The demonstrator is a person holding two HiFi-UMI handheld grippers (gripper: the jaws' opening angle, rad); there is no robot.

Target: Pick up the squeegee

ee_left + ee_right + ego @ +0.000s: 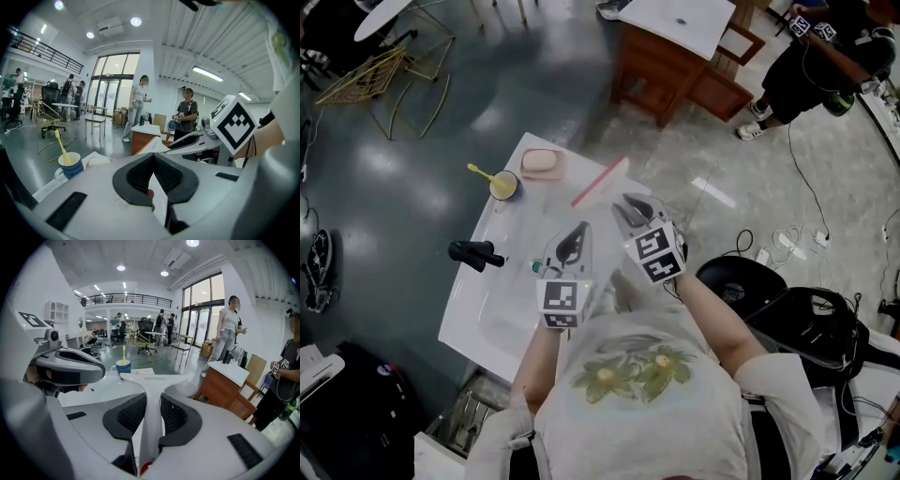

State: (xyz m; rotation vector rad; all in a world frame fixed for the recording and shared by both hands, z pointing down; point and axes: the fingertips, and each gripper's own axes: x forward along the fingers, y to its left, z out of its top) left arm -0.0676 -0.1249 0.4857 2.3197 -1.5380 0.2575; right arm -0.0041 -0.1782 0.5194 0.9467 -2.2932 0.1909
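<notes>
**Item: squeegee** (152, 378), white, T-shaped, with a red edge along the blade.

- **Where it is:** in the right gripper (151, 398). The handle lies between the fingers (176, 416), which are clamped on it from both sides.
- **Long axis:** the handle runs straight out along the fingers. The blade sits crosswise just past the fingertips. In the head view it shows as a red strip (600, 181) ahead of the right gripper (630, 208), apparently lifted off the tabletop (483, 309).
- **Left gripper** (153, 157): fingers together at the tips, with nothing between them. It hangs just beside the right one, with the squeegee ahead and to its right.
- **Nearer hand:** the right, which already has the hold. The pickup looks essentially done, and any further lift depends on this clamp alone.
- **Also on the tabletop, beyond the fingertips:** cup (503, 185) with a yellow toothbrush in it, pink soap (542, 162), and black tap (475, 253) off to the left.
</notes>
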